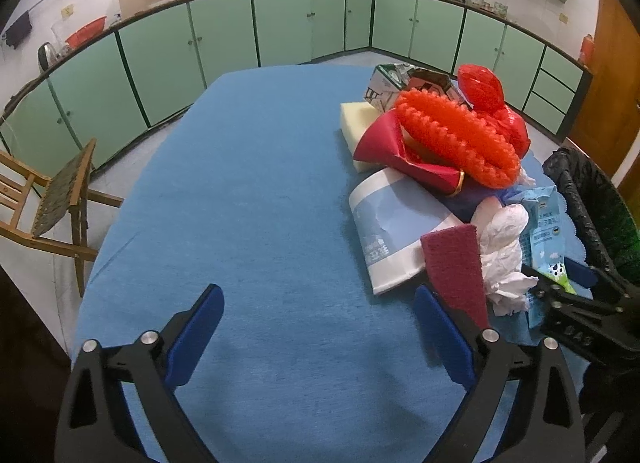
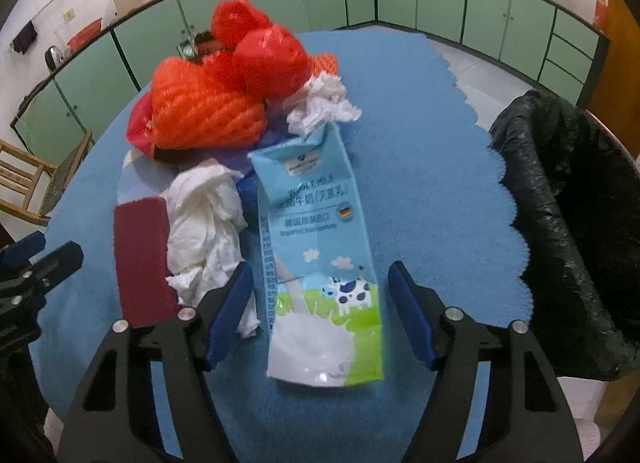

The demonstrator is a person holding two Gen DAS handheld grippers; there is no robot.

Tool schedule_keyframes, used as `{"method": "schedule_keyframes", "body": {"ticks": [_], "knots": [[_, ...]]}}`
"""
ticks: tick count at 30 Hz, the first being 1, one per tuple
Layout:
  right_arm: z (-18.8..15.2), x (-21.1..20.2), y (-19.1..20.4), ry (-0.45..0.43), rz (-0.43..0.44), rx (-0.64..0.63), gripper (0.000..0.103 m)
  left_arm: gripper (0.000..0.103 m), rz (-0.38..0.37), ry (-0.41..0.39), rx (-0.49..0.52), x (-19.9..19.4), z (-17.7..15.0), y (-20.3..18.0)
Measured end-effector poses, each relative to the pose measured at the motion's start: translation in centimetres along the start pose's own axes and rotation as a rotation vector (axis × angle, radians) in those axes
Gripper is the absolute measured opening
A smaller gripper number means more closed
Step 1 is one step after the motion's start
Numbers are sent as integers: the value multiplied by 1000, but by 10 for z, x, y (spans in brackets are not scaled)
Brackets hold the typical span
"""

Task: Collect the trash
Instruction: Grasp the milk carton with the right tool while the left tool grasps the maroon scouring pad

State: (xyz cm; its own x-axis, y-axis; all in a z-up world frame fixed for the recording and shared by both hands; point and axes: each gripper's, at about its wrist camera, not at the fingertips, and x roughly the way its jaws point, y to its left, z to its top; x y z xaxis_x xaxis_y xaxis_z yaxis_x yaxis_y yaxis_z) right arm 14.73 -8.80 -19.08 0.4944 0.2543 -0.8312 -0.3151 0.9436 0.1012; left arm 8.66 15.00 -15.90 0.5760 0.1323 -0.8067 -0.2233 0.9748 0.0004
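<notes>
A pile of trash lies on the blue tablecloth [image 1: 248, 183]. A flattened blue milk carton [image 2: 320, 263] lies between the open fingers of my right gripper [image 2: 322, 303], apart from both pads. Beside it are crumpled white tissue [image 2: 204, 231], a maroon scouring pad [image 2: 140, 259], orange foam netting [image 2: 200, 115] and a red plastic bag [image 2: 268, 59]. My left gripper [image 1: 320, 327] is open and empty over bare cloth, with the scouring pad [image 1: 456, 263] just beyond its right finger. A blue-white bag [image 1: 384, 231] and a yellow sponge [image 1: 356, 115] also lie in the pile.
A bin lined with a black bag [image 2: 568, 199] stands at the table's right edge, also in the left wrist view [image 1: 588, 199]. A wooden folding chair [image 1: 52, 199] stands left of the table. Green kitchen cabinets [image 1: 224, 31] ring the room.
</notes>
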Motion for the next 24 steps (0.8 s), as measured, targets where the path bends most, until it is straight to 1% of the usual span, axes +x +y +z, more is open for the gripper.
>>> {"method": "schedule_keyframes", "body": {"ticks": [2, 3, 5, 7, 11, 16, 20, 24], "knots": [[-2, 4, -1, 6, 0, 2, 57, 94, -2, 1, 8, 0, -1, -3], [-3, 3, -1, 0, -5, -5, 51, 94, -3, 0, 12, 0, -1, -4], [-3, 2, -2, 1, 11, -15, 51, 94, -9, -1, 15, 0, -2, -6], [-4, -2, -8, 0, 36, 15, 51, 94, -19, -4, 19, -1, -3, -10], [-5, -13, -21, -19, 19, 43, 51, 94, -38, -12, 20, -1, -4, -21], [-10, -23, -35, -32, -13, 56, 51, 94, -71, 6, 18, 4, -7, -44], [-16, -24, -47, -30, -16, 76, 51, 94, -60, 18, 37, 12, -11, -60], [-18, -24, -53, -30, -7, 88, 51, 93, -39, 33, 40, 22, -14, -67]]}}
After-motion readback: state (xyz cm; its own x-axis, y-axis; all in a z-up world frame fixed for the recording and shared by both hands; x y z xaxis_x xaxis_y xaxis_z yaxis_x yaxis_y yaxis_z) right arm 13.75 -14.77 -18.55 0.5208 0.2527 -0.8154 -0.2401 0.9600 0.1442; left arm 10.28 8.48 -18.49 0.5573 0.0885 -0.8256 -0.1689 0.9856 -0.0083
